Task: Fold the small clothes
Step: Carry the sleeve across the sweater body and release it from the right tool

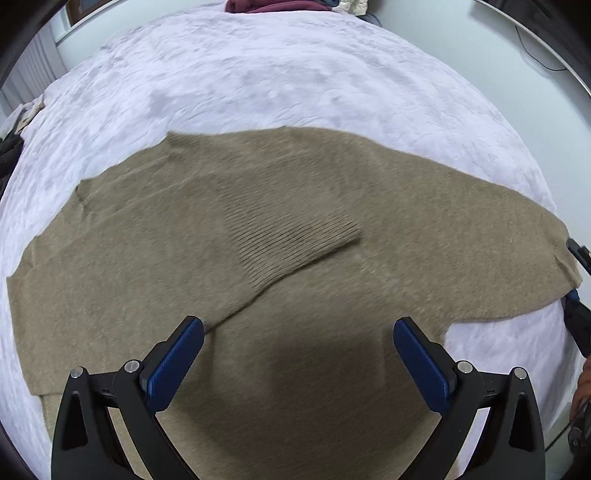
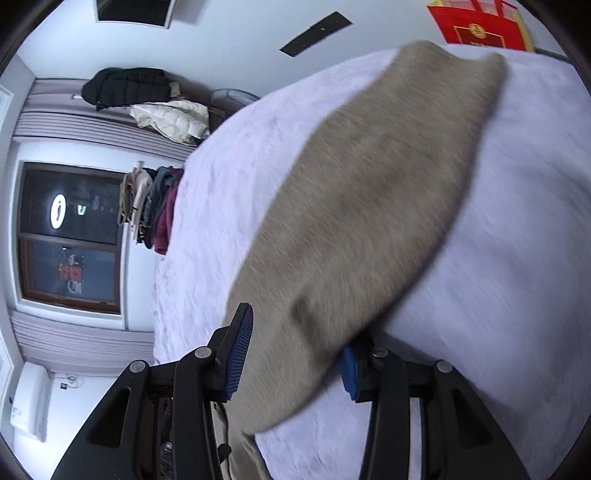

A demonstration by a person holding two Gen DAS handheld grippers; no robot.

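The left gripper [image 1: 298, 363], black w/ blue ribbed pads, points down at the bed. Its jaws stand wide apart & nothing is between them. Right under it lies the soft tan knit sweater [image 1: 280, 236], spread flat. One sleeve is folded in over the body, & its ribbed cuff [image 1: 295, 240] lies near the middle, just past the left pad [image 1: 175, 363]. The other sleeve stretches out to the right side, where a bit of the other tool shows at the picture's edge. A dark shadow of the tool falls on the knit between the pads.

The right gripper [image 2: 291, 362] is tilted sideways. Its jaws are part way open. The tan sleeve end [image 2: 369, 206] runs between the two blue pads, but the picture is blurry, so I can't tell if the pads press on it.

The sweater rests on a pale lilac crinkly bed cover [image 1: 258, 81] that fills most of the bed. At the far end of the bed sits a pile of folded clothes [image 2: 155, 206], dark red, blue & cream. Past that is a dark window [image 2: 70, 236] w/ grey pleated curtains. A black puffy jacket [image 2: 125, 86] & a cream puffy jacket [image 2: 173, 120] hang by the wall. A red box [image 2: 480, 26] shows near the top right.
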